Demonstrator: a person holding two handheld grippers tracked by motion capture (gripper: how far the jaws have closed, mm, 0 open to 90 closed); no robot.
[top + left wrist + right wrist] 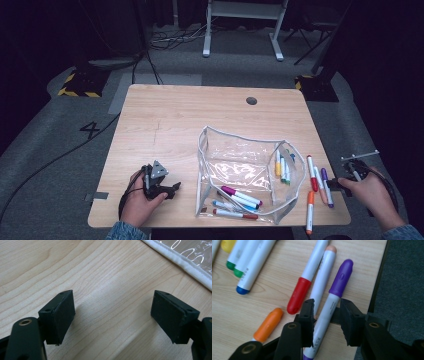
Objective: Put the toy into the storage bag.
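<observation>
Straddling the white purple-capped marker pen (331, 305), right gripper (325, 315) jaws sit either side, not visibly clenched; its long axis runs toward 12 o'clock, near the table's right edge. Left gripper (112, 315) released, idle at 9 o'clock of the clear plastic pouch (240, 165).

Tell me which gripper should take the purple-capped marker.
The right gripper: its jaws already stand on either side of the purple-capped marker near the table's right edge. The left gripper is open over bare wood left of the clear pouch.
</observation>
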